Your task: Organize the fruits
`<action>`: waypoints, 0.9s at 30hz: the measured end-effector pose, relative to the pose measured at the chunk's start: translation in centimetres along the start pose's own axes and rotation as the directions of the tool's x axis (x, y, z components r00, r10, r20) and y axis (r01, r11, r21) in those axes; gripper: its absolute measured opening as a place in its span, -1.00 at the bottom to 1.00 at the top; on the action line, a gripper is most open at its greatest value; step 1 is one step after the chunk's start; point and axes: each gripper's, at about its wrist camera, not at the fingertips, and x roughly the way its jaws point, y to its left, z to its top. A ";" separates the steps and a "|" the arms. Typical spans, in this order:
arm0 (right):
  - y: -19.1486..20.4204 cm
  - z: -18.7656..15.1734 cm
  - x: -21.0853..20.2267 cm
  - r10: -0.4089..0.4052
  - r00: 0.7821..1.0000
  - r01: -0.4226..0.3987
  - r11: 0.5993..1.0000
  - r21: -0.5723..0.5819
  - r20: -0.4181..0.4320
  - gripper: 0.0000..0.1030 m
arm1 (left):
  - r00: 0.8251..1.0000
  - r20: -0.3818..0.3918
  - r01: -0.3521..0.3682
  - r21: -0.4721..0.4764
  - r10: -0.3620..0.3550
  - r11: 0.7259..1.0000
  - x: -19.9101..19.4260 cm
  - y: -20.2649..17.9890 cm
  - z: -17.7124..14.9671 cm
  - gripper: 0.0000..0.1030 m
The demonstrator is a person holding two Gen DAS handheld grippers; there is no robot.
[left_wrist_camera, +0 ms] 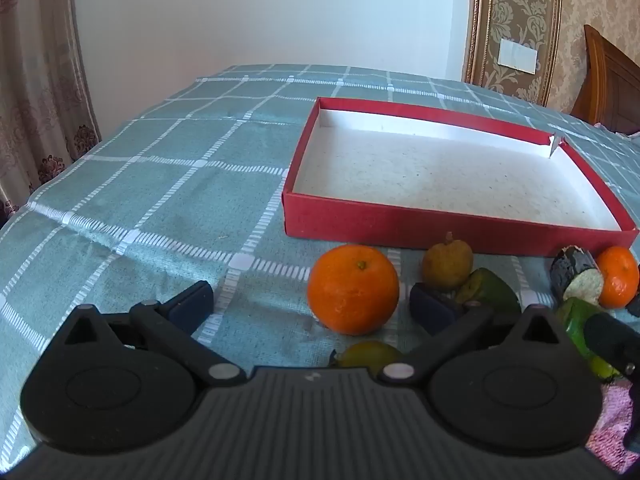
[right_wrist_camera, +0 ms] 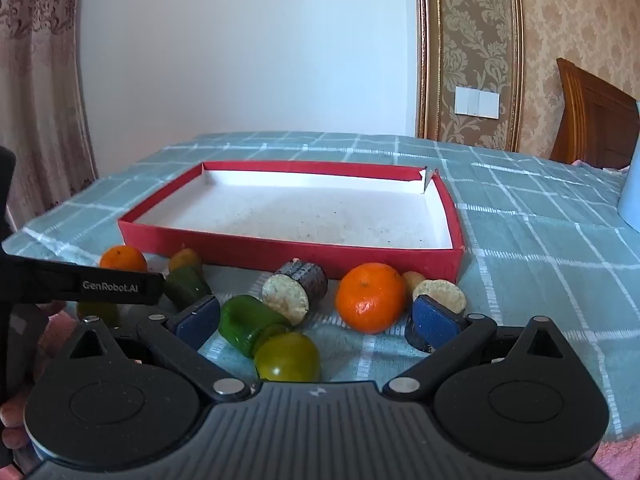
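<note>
Since nothing lies in the red box (right_wrist_camera: 256, 249) yet, both the left gripper (left_wrist_camera: 316, 306) and the right gripper (right_wrist_camera: 316, 316) hang wide and empty over the fruits strewn before its near wall, the left bracketing an orange (left_wrist_camera: 354, 288), probably its first pick

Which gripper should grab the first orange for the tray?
Probably left: its open gripper has an orange right between its fingers. The right gripper frames mixed pieces, its orange off-centre. The red tray is empty.
</note>
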 end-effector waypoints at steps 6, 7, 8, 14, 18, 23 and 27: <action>0.4 -0.1 1.5 0.033 0.994 -0.035 0.999 -0.023 -0.105 1.00 | 1.000 0.003 -0.003 0.003 0.003 1.000 0.0 0.0 0.0 1.00; 1.1 -0.2 1.7 0.025 0.993 -0.030 0.999 -0.041 -0.112 1.00 | 1.000 0.003 -0.003 0.003 0.003 1.000 0.0 0.0 0.0 1.00; 1.2 -0.2 1.8 0.027 0.993 -0.032 0.999 -0.044 -0.115 1.00 | 1.000 0.003 -0.003 0.003 0.003 1.000 0.0 0.0 0.0 1.00; 0.9 -0.5 1.6 0.031 0.994 -0.035 0.999 -0.033 -0.106 1.00 | 1.000 0.003 -0.004 0.004 0.004 1.000 0.0 0.0 0.0 1.00; 1.0 -0.4 1.4 0.033 0.988 -0.034 0.999 -0.004 -0.150 1.00 | 1.000 0.003 -0.004 0.004 0.004 1.000 0.0 0.0 0.0 1.00; 1.8 -1.0 1.4 -0.007 0.981 0.007 1.000 -0.002 -0.194 1.00 | 1.000 0.003 -0.004 0.004 0.004 1.000 0.0 0.0 0.0 1.00; 1.9 -1.2 1.5 -0.025 0.982 0.029 0.999 0.017 -0.186 1.00 | 1.000 0.004 -0.004 0.004 0.004 1.000 0.0 0.0 0.0 1.00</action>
